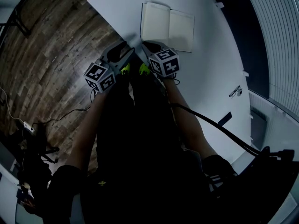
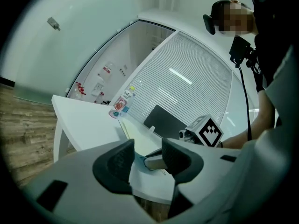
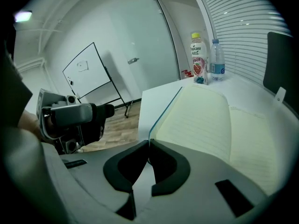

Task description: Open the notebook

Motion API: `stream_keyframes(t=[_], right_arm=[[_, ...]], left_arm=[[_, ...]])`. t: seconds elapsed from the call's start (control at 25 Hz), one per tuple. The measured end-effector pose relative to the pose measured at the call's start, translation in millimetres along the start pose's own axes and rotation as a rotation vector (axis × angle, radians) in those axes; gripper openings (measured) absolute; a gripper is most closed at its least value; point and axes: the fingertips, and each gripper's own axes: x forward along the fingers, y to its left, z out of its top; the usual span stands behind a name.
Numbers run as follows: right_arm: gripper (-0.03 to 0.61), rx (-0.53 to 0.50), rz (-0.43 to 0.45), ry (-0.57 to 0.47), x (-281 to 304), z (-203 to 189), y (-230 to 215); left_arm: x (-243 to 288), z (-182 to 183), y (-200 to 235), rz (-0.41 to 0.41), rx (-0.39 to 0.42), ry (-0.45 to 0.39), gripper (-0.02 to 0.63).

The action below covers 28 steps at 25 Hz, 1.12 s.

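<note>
1. Closest in, the left gripper is hovering off the near edge of the table. Its jaws are standing well apart with nothing gripped.
2. Just beyond it, the right gripper is pointing down at the near left corner of the notebook, its jaws closed tip to tip. I am seeing nothing clamped. The teal cover edge is running right up to the tips, though, and I cannot tell whether they are touching.
3. The notebook is lying already open and flat near the table's left edge, cream pages facing up.
4. It is looking light, with a thin stiffish cover and floppy pages. I am judging the cover's free outer corner the place to pinch, as loose pages would be creasing.
5. The head view is giving the whole spread and the glasses farther along. Only the right gripper view is showing the faint ruling and two bottles at the far end.
</note>
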Motion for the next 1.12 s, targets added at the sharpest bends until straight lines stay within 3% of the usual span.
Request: stream_keyframes(t=[1.0,1.12], right_arm=[[0.042,0.045,0.041,0.082,35.8,-25.5,-0.1],[0.100,0.056,0.089,0.081,36.3,-24.2,10.7]], left_arm=[[-11.7,10.4,2.6,-0.002,0.000,-0.007,0.173],[-13.0,18.4,-0.9,-0.016,0.013,-0.005,0.173]])
